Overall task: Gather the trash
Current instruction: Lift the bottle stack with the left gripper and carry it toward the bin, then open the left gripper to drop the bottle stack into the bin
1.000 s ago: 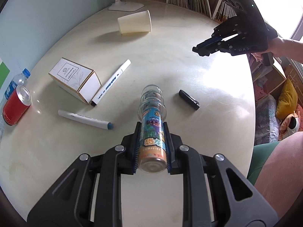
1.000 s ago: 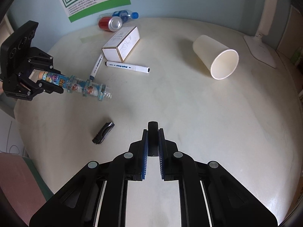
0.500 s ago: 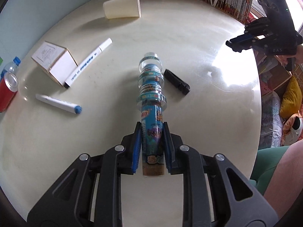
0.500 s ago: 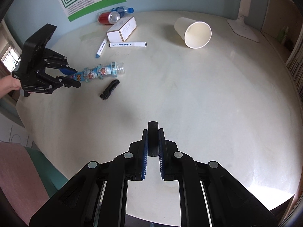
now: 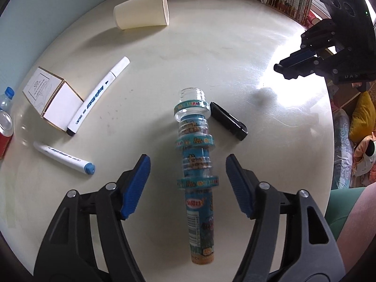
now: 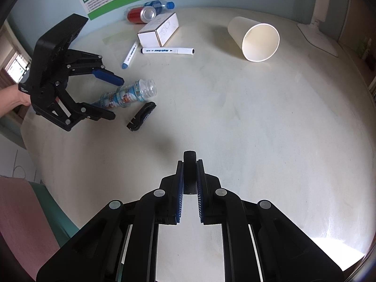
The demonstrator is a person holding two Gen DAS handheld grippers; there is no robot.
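A clear ribbed plastic bottle [image 5: 196,155] with a blue cartoon label and no cap is between the spread jaws of my left gripper [image 5: 188,176], untouched by the pads. It also shows in the right wrist view [image 6: 127,95], low over the round cream table [image 6: 258,129]. My left gripper [image 6: 112,98] is open. My right gripper [image 6: 189,166] is shut on a small black object [image 6: 189,162] above the table's near side. It shows in the left wrist view [image 5: 282,68] at the far right. A paper cup [image 6: 256,38] lies on its side.
A black clip-like object [image 5: 228,121] lies beside the bottle's neck. Two white markers [image 5: 98,98] [image 5: 63,157], a small white box [image 5: 49,98], a red can [image 6: 141,14] and a water bottle [image 6: 159,4] lie near the wall. A lamp base [image 6: 317,40] stands at the far right.
My left gripper has opened and let go of the bottle, which now sits loose between the jaws. My right gripper has stayed shut and moved back toward the table's edge.
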